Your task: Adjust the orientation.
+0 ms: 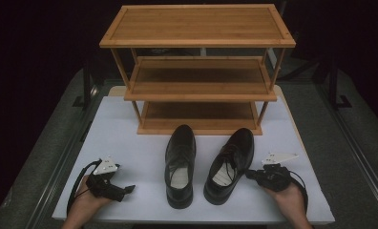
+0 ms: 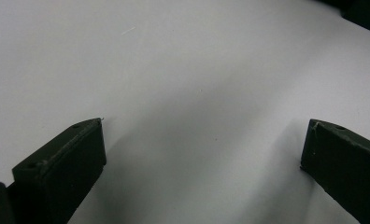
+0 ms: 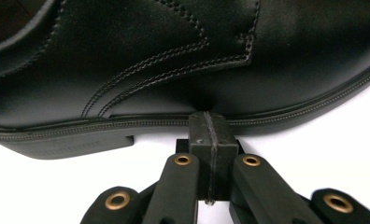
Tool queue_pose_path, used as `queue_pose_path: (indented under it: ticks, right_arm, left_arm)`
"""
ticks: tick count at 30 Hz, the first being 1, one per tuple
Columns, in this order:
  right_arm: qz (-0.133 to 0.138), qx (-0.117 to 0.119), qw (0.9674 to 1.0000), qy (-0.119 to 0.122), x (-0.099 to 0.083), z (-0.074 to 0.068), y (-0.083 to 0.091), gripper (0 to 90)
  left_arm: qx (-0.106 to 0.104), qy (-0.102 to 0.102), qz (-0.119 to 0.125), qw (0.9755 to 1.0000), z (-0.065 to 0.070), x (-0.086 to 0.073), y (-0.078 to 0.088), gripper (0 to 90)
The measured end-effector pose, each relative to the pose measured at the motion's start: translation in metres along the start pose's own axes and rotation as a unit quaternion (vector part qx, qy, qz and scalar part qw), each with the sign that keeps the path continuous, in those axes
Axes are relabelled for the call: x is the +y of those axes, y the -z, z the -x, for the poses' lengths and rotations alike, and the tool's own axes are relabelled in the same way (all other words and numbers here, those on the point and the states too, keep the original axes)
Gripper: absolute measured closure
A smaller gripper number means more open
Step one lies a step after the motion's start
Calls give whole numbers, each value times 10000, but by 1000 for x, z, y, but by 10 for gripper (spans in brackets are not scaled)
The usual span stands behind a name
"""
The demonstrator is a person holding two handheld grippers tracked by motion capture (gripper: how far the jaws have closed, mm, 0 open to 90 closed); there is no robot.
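White surface (image 1: 130,124) carries a three-tier wooden shoe rack (image 1: 197,71) at 12 o'clock, all three shelves bare. In front of the rack, toward 6 o'clock, two black leather lace-up shoes stand upright on their soles, toes pointing toward the rack. Left shoe (image 1: 180,164) runs nearly straight along the 12–6 line; right shoe (image 1: 230,164) is angled, toe toward 1 o'clock, heel toward 7 o'clock. The two shoes are near each other but apart, pale insoles showing in both openings. Left tongs (image 1: 128,189) sit at about 8 o'clock on the surface, held in the person's left hand (image 1: 84,205), tips pointing toward 3 o'clock, well apart from the left shoe. In the left gripper view the left tongs (image 2: 202,149) have jaws spread wide with only bare white surface between them: open, holding nothing. Right tongs (image 1: 250,175) are at about 4 o'clock, held in the right hand (image 1: 287,198), tips pointing toward 9 o'clock at the outer side of the right shoe. In the right gripper view the right tongs (image 3: 210,128) have jaws pressed together with a thin seam between them, closed and gripping nothing, tips touching the right shoe (image 3: 183,60) at the welt line just ahead of the heel block.
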State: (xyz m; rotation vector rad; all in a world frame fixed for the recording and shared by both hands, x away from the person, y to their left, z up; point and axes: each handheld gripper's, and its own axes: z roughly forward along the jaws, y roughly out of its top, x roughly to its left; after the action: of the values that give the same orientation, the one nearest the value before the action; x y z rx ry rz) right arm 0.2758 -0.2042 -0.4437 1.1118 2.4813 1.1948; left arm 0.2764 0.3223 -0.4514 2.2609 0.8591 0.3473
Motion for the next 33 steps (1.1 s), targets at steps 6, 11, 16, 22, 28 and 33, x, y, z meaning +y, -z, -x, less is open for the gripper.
queue_pose_path:
  ticks: [6, 11, 16, 22, 28, 33]
  right_arm:
    - [-39, 70, 9999, 114, 11, -6, -12, 898]
    - [-64, 97, 9998, 173, 12, -8, -14, 897]
    - [276, -80, 9996, -68, 15, 8, 0, 898]
    - [488, -323, 9980, -242, 30, 34, 2, 897]
    - [507, -562, 9966, -316, 40, 54, -4, 898]
    - [486, -654, 9956, -467, 54, 77, -20, 898]
  left_arm:
    - [0, 0, 1, 10000, 0, 0, 0, 0]
    - [-1, 0, 1, 10000, 0, 0, 0, 0]
    - [-2, 1, 2, 10000, 0, 0, 0, 0]
    - [0, -1, 4, 10000, 0, 0, 0, 0]
    - [0, 11, 14, 10000, 0, 0, 0, 0]
    - [1, 8, 17, 10000, 0, 0, 0, 0]
